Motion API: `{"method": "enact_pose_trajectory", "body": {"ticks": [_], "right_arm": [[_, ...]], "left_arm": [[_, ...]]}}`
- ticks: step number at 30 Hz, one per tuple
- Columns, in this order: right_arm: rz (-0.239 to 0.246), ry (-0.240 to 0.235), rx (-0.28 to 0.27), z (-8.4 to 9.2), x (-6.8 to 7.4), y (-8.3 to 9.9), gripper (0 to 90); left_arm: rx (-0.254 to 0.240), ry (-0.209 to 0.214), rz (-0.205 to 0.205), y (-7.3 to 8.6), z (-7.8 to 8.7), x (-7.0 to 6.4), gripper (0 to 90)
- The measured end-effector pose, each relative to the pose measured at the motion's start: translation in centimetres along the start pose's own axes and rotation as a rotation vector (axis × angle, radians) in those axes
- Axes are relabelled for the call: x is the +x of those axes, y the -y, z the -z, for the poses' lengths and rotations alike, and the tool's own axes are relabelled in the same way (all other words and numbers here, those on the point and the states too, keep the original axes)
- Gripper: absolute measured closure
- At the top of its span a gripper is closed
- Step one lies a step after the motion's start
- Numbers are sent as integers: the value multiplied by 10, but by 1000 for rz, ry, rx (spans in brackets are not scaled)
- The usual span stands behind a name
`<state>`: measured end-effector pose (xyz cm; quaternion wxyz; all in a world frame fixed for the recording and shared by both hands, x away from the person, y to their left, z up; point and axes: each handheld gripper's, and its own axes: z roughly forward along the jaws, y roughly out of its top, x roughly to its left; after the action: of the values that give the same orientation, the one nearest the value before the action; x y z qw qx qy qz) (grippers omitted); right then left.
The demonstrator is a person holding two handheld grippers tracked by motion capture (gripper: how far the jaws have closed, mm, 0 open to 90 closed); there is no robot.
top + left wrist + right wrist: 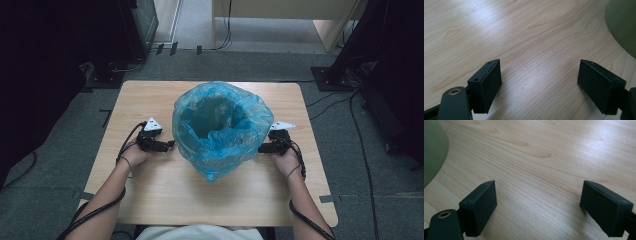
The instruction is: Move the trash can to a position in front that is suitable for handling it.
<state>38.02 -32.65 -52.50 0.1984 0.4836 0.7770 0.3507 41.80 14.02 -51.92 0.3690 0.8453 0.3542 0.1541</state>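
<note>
I am holding my left claw (169,145) and right claw (262,148) wide, gripping nothing, hovering low over the pale wooden surface (165,192). Between them is standing the round bin lined with a crinkled blue plastic bag (216,127), just beside each claw. Bare wood is lying open nearer me and toward both side edges.

**Surroundings of the work surface**

Light wooden table (165,200), grain showing, set on grey carpet (45,200). Black cables (367,165) trail over the floor at right. Pale wooden furniture (330,30) stands beyond the far edge. Dark stand base (327,77) at far right.
</note>
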Motion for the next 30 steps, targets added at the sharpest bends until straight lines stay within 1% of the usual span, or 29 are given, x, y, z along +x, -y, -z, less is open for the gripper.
{"method": "enact_pose_trajectory", "body": {"ticks": [22, 30], "right_arm": [[-2, 3, 1, -1, -1, -1, 131], [-13, 14, 0, -2, -2, -2, 132]], "left_arm": [[2, -16, 14, -2, -2, 2, 178], [0, -22, 20, -5, -5, 3, 178]]}}
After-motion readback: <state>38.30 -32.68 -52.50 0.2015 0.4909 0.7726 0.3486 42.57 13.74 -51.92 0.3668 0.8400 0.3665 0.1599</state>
